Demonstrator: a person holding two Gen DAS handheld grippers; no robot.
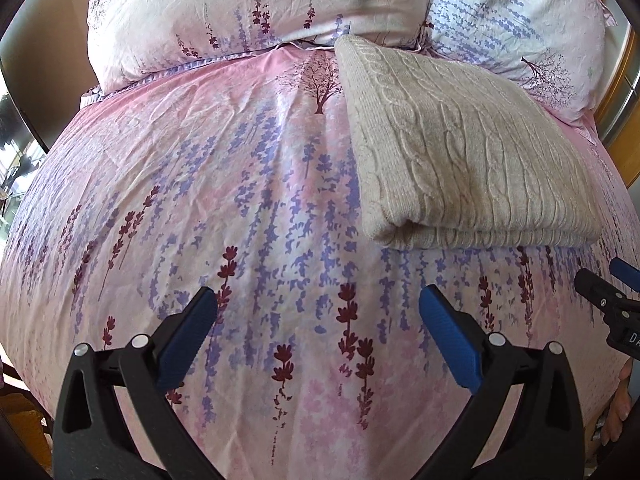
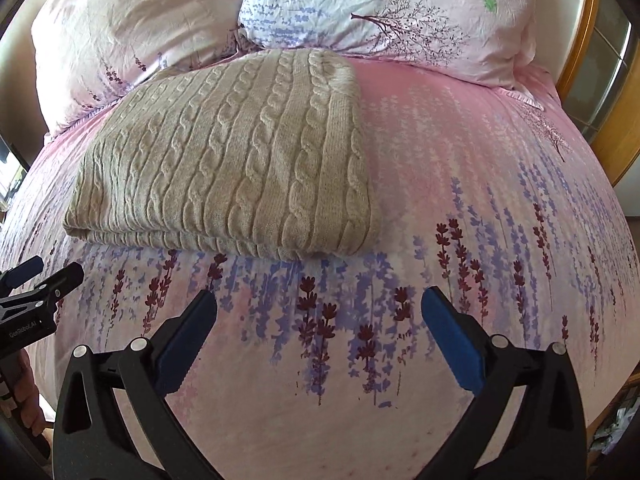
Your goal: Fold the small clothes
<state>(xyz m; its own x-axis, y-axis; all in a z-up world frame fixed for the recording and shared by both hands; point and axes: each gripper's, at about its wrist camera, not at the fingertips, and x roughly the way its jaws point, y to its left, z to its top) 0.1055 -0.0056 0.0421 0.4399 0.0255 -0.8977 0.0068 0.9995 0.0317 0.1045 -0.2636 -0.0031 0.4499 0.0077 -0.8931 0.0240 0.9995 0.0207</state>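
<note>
**Folded knit rests on flowered bed**

A bed [image 2: 460, 200] spread with a pink cover printed in purple and maroon lavender sprigs fills both views. A beige cable-knit sweater [image 2: 236, 160], folded into a neat rectangle, lies flat on the cover left of centre in the right wrist view. Two matching floral pillows [image 2: 132, 28] [image 2: 400, 12] lie side by side along the top of the frame, the sweater's far edge close against them.

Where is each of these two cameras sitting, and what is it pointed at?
Left wrist: sits on the left gripper, looking across the floral bedspread; its open blue fingers show, the folded knit sweater lies right of centre, the other gripper at the right edge.
Right wrist: sits on the right gripper, facing likewise; open fingers show, the sweater left of centre, the left gripper at the left edge.
Shared: sweater, bedspread, pillows.
</note>
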